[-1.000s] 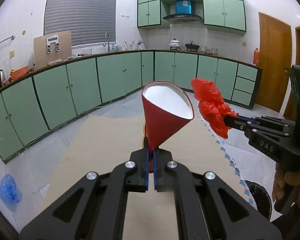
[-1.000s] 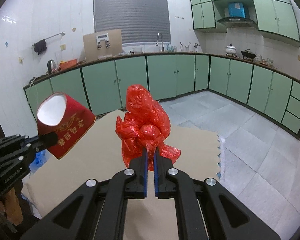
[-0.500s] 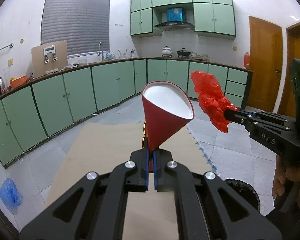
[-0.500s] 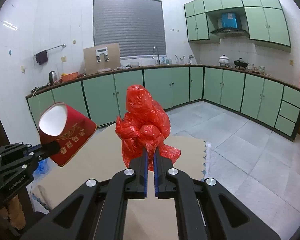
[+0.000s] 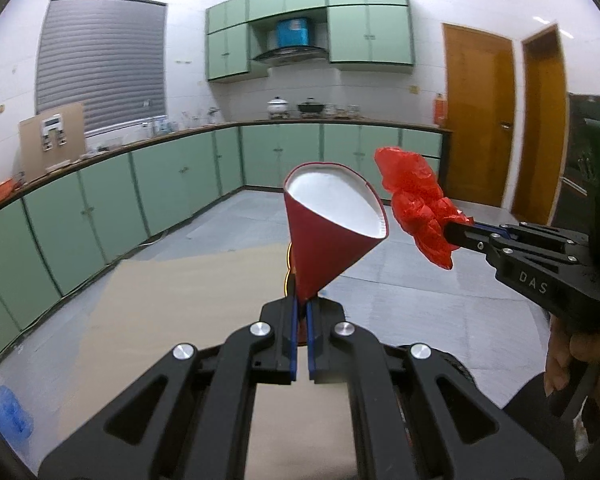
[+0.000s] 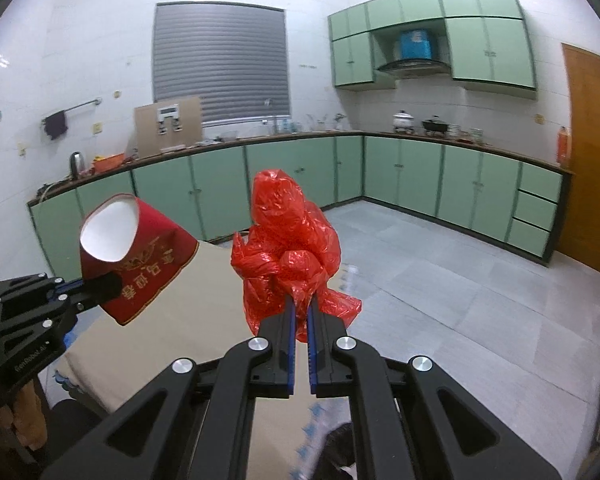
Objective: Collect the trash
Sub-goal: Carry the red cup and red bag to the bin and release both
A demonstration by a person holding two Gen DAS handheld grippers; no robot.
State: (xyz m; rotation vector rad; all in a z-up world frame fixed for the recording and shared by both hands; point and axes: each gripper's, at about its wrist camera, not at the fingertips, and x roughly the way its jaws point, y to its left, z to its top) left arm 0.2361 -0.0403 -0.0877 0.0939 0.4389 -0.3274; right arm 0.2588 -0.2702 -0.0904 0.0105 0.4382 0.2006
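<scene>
Currently left gripper point(image 5: 302, 308) is clamped on a red paper cup point(image 5: 332, 228), held above the table point(image 5: 172, 312). Right gripper point(image 6: 301, 308) pinches a red plastic bag point(image 6: 288, 248), just beside cup, not touching.

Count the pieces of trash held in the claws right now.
2. A red paper cup pinched in the left claw; a crumpled red plastic bag in the right claw. More may lie unseen.

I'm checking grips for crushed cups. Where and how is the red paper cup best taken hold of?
By its flattened base end, from below, as the left gripper has it. The red paper cup is squashed thin there and fits between shut fingers, while its open mouth flares too wide.
</scene>
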